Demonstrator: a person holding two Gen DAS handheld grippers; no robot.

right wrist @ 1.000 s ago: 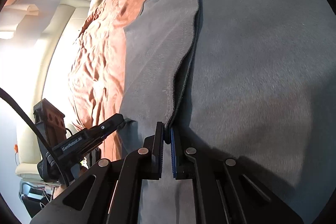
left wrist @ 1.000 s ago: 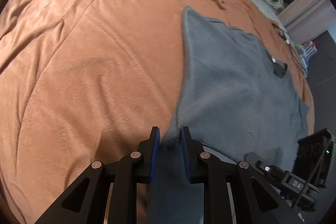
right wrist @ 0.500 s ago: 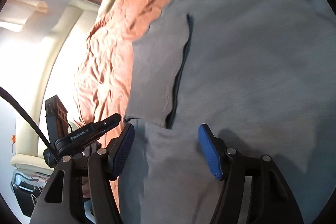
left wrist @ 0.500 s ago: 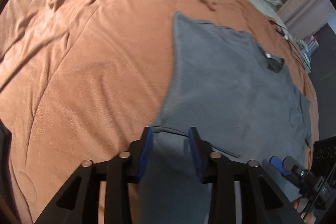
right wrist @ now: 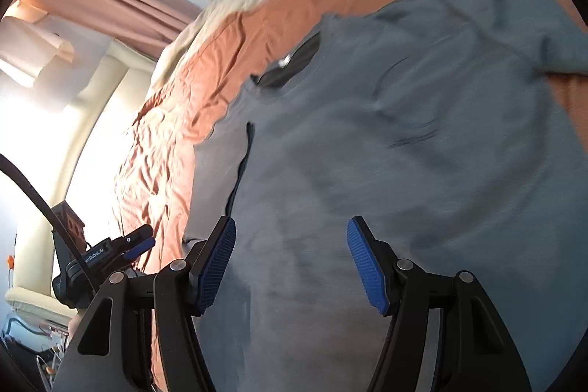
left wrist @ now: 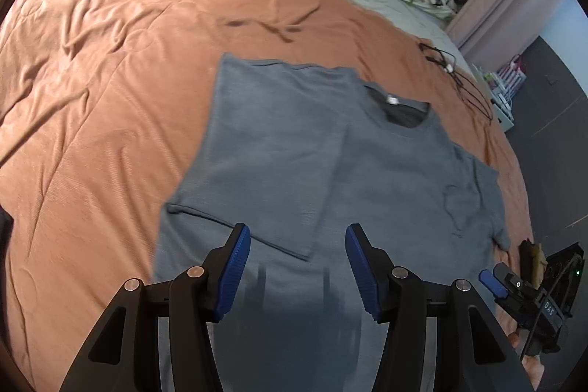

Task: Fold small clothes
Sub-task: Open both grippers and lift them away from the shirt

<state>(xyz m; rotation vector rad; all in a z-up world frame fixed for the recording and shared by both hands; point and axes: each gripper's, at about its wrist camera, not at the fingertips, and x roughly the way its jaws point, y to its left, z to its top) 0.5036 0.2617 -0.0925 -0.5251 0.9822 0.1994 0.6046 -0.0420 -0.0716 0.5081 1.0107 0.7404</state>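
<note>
At the left of the left wrist view the orange blanket [left wrist: 95, 105] covers the bed as a broad flat working surface. One grey T-shirt [left wrist: 386, 179] lies spread on it through the middle of the frame, collar toward the upper right. Its left side panel [left wrist: 272, 149] is folded inward over the body, apparently the first fold laid down. At the bottom centre the left gripper [left wrist: 298, 263] hangs above the shirt's lower part, its jaws having just been opening, with nothing between them. At the lower right edge the right gripper [left wrist: 514, 285] shows; in its own view its two blue fingers [right wrist: 217, 263] stand apart and empty over the cloth. One black cable [left wrist: 459, 79] trails at the upper right.
</note>
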